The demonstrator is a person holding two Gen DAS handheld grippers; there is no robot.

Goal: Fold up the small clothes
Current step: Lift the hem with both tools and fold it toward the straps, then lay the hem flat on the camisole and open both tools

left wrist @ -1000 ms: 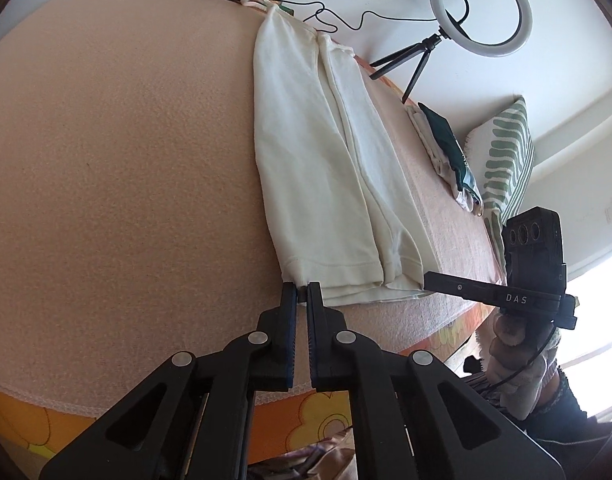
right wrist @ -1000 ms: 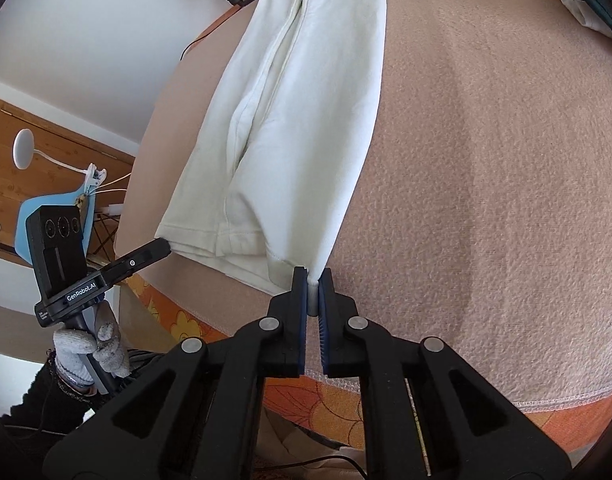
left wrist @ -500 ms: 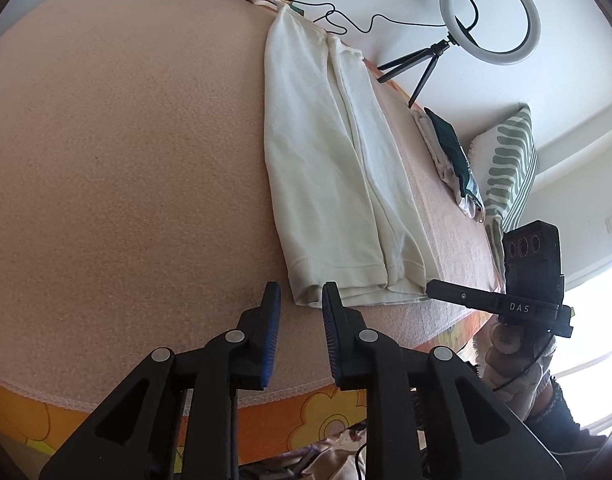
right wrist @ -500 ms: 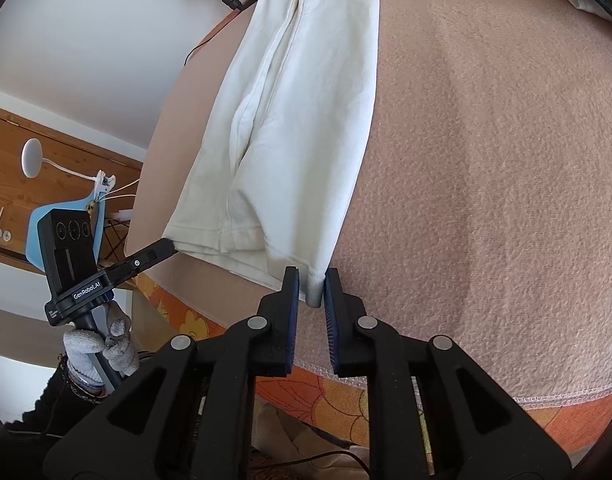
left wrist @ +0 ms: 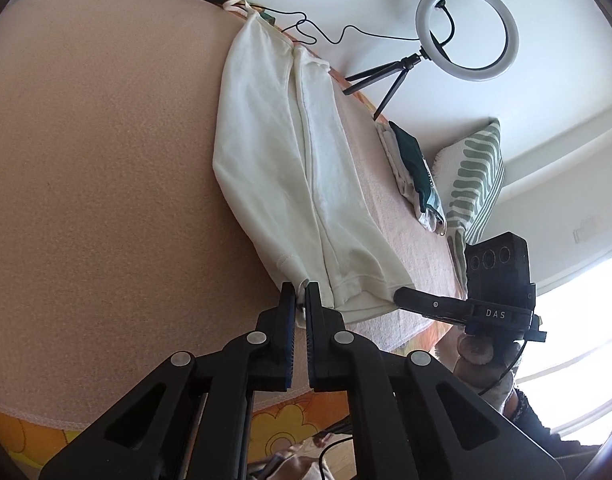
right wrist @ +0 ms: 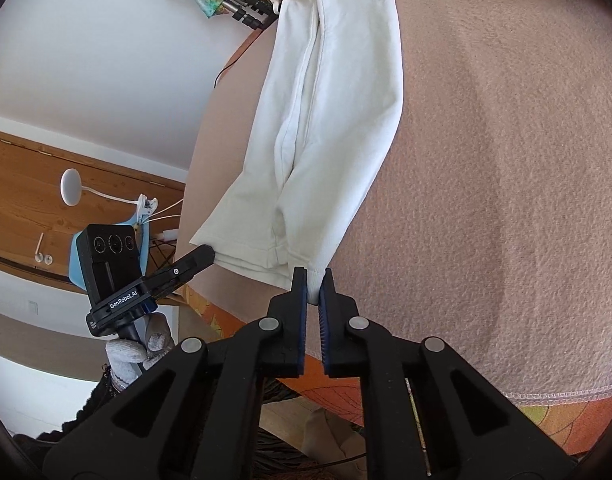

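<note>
A pair of white shorts lies folded lengthwise on the peach blanket, its leg hems toward me. My left gripper is shut on the near left hem corner. My right gripper is shut on the near right hem corner of the same shorts. Each gripper shows in the other's view: the right one in the left wrist view, the left one in the right wrist view.
A ring light on a tripod stands at the far edge. A small stack of folded clothes and a striped pillow lie to the right. The blanket edge and orange flowered sheet are near me.
Both grippers opened half a second ago, then closed again on the hem corners. The left gripper shifted its hold along the hem; the shorts moved slightly.
</note>
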